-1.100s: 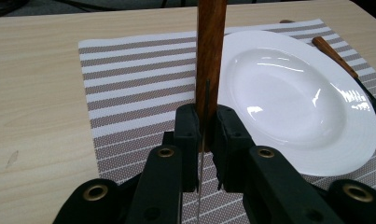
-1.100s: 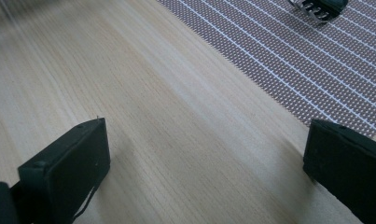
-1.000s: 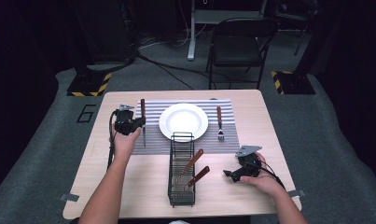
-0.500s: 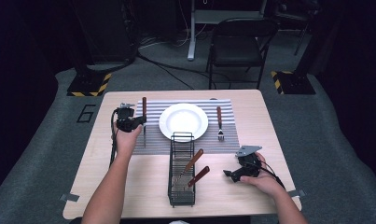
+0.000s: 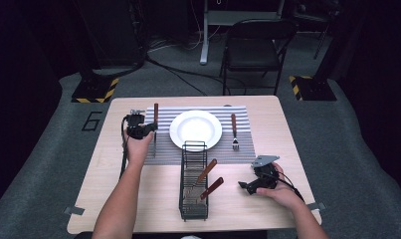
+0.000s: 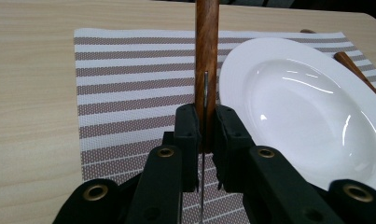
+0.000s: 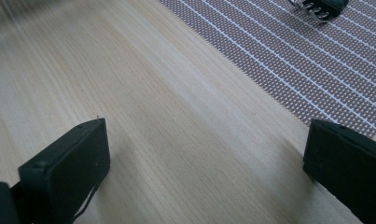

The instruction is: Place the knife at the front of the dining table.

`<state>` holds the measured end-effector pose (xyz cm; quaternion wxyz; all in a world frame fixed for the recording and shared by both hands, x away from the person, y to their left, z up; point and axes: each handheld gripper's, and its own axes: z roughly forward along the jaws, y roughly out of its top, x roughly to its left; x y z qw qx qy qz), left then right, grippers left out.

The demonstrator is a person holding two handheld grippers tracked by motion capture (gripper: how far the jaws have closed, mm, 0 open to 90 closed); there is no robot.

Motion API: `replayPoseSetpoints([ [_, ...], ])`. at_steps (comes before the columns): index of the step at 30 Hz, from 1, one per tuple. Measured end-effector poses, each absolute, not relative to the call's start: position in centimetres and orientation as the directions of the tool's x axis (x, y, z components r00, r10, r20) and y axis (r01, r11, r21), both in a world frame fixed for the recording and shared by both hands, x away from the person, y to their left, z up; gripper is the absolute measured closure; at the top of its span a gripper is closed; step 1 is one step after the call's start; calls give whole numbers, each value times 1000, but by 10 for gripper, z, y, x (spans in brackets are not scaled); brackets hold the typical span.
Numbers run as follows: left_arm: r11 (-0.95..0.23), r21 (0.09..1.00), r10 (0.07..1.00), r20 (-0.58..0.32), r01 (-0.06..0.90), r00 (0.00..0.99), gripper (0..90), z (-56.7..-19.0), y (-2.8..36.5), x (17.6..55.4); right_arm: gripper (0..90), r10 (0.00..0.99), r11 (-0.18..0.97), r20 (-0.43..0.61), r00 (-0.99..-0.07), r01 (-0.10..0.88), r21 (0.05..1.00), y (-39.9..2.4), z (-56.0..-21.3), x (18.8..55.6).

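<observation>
The left gripper (image 6: 203, 123) has its jaws pinched on the knife (image 5: 155, 122) — long axis running away from the person, just left of the plate (image 5: 195, 129) on the striped placemat (image 5: 238, 149) — while the right gripper (image 5: 248, 186), jaws spread, rests well apart near the cutlery rack (image 5: 193, 181).

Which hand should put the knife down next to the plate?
Left. The left gripper is shut on the knife beside the plate; the right gripper sits open, far off.
</observation>
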<state>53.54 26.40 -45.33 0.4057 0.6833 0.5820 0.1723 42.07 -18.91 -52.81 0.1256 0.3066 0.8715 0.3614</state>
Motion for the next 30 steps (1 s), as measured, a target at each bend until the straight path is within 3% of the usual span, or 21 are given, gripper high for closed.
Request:
replayPoseSetpoints([
  [21, 63, 728, 934, -284, 683, 216, 807, -469, 260, 554, 0, 622, 552, 4, -783, 442, 707, -189, -528, 421],
  [30, 159, 689, 914, -374, 707, 159, 807, -487, 267, 566, 0, 622, 552, 4, -783, 442, 707, -189, -528, 421],
])
